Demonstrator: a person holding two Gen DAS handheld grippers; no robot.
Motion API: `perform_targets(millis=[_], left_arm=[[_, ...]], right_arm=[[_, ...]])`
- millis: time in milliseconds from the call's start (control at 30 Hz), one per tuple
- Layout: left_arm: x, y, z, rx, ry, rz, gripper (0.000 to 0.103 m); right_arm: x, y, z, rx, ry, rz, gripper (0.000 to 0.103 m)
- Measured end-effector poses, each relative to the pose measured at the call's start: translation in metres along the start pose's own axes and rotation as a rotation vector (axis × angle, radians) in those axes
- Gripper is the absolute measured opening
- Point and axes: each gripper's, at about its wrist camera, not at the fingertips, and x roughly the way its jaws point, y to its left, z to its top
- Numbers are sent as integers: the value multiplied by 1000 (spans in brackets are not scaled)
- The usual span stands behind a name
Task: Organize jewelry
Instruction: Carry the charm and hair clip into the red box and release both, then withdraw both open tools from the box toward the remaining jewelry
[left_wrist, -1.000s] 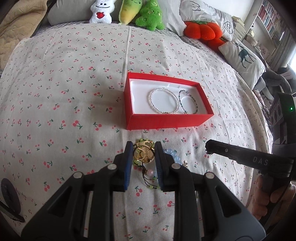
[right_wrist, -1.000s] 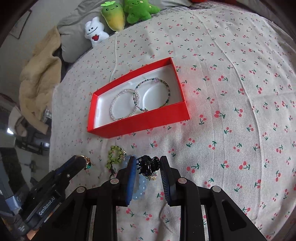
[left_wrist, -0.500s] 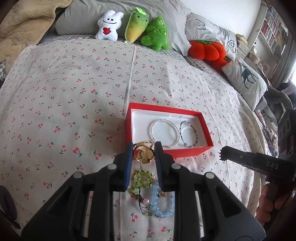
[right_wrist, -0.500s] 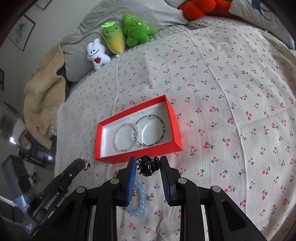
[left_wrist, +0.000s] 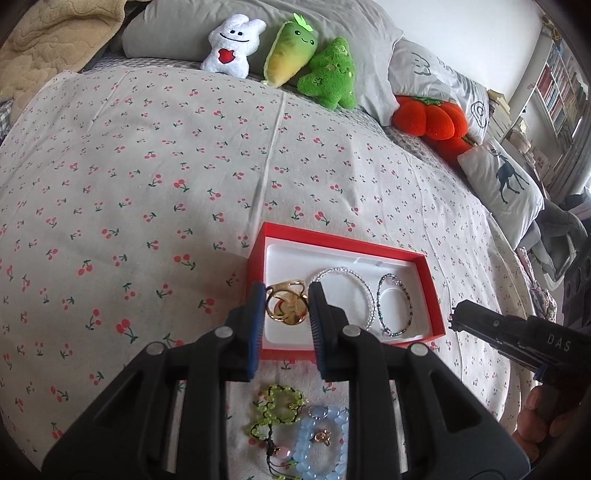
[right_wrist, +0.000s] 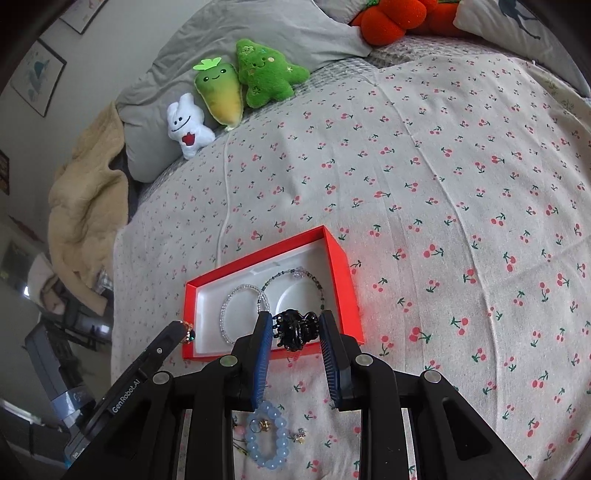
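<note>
A red box (left_wrist: 432, 288) with a white lining lies on the cherry-print bedspread and holds a clear beaded bracelet (left_wrist: 360, 282) and a dark beaded bracelet (left_wrist: 406, 299). My left gripper (left_wrist: 287, 308) is shut on a gold brooch (left_wrist: 286, 308) above the box's left end. My right gripper (right_wrist: 293, 330) is shut on a black hair claw (right_wrist: 295, 328) above the box's near right corner (right_wrist: 351, 295). On the spread in front of the box lie a green beaded bracelet (left_wrist: 277, 410), a light blue beaded bracelet (right_wrist: 267, 439) and small earrings (right_wrist: 300, 437).
Plush toys (left_wrist: 288, 55), grey pillows (left_wrist: 436, 70) and an orange pumpkin cushion (left_wrist: 428, 118) line the head of the bed. A beige blanket (right_wrist: 85, 206) hangs off the left side. A person's hand (left_wrist: 539, 417) grips the right tool.
Both grippers have carried their pieces forward from the spread in front of the box to above the box. The loose bracelets now lie behind the fingertips.
</note>
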Motion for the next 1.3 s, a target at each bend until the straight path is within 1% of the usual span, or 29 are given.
perform_targets(millis=[67,267,400,500,533,600,633,667,767,867,933,1033,1100,1133,1167,1200,1233,1267,1300], left_arm=[[2,-1,0,2,-12,6,25],[5,-12,1,67,-21,8,25],[9,-13,1,70,-13,2,25],[10,-14,-1,72,-19,24,25],[10,-15,-1,76,-19,27,27],[8,-18,-2,85,-25,32,35],[7,-19,-3,90,-31,32,41],[5,-20,-3,96,-38,34,45],[-1,-23,-5,108,-43,44,52],[-4,-22,-6,102,-35,57,56],[-6,-20,-8,96,-29,76,57],[-8,-19,-10,108,-15,130,58],[-10,-19,-12,131,-8,158,61],[-12,-20,-13,148,-4,171,64],[-14,-21,-14,166,-2,181,66],[-17,-21,-14,180,1,188,67],[-19,-21,-14,188,5,190,69],[-23,-20,-15,190,7,188,72],[-26,-19,-15,185,9,183,73]], right_arm=[[3,0,2,-7,-4,-1,26],[13,0,7,-5,-5,0,26],[21,0,8,12,6,-2,26],[26,0,7,19,15,-4,26],[27,0,8,21,16,-5,26],[29,1,8,21,18,-8,26],[30,1,8,21,18,-10,26],[31,2,8,21,17,-12,27],[34,4,9,22,18,-19,27],[37,5,10,18,22,-33,27],[37,6,10,13,20,-41,27],[34,7,11,15,9,-48,27],[32,7,12,22,18,-45,28],[31,7,11,25,26,-38,30],[29,7,11,26,32,-31,36],[26,8,9,24,35,-29,52],[22,8,8,21,31,-29,59],[16,9,7,13,23,-28,65],[12,10,6,1,19,-28,65]])
